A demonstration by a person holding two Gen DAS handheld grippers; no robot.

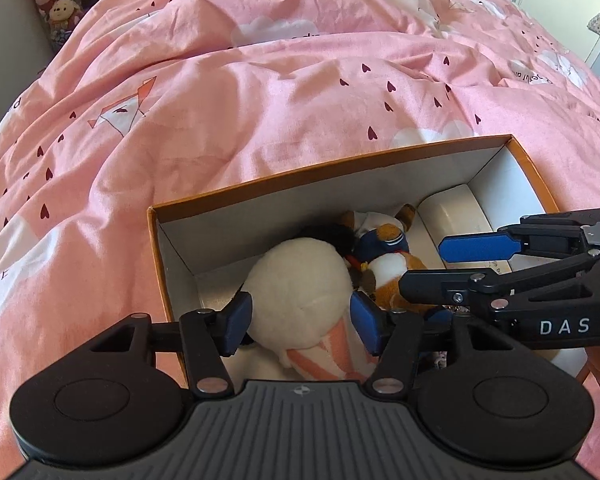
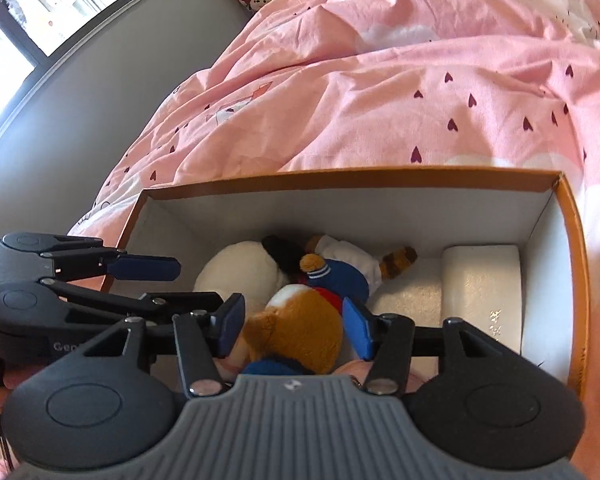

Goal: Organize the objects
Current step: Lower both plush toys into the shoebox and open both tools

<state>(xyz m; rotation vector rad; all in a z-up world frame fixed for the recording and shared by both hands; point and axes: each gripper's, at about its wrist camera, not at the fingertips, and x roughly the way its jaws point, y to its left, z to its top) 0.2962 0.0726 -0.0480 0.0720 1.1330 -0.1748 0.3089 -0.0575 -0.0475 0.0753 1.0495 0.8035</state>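
An orange-rimmed cardboard box (image 1: 328, 168) with a white inside sits on the pink bed. In it lie a cream plush toy (image 1: 300, 284) and an orange-and-white plush in a blue outfit (image 1: 384, 256). My left gripper (image 1: 300, 324) is over the box with its blue pads on either side of the cream plush. My right gripper (image 2: 294, 328) is over the same box (image 2: 380, 178), its pads on either side of the orange plush (image 2: 300, 328). The cream plush (image 2: 240, 272) lies to its left. Whether either one clamps its toy is unclear.
A white foam block (image 2: 480, 280) fills the right end of the box. The pink duvet (image 1: 260, 92) with dark hearts covers the bed all around. Plush toys (image 1: 56, 4) are stacked against the wall at far left. A window (image 2: 40, 12) is left of the bed.
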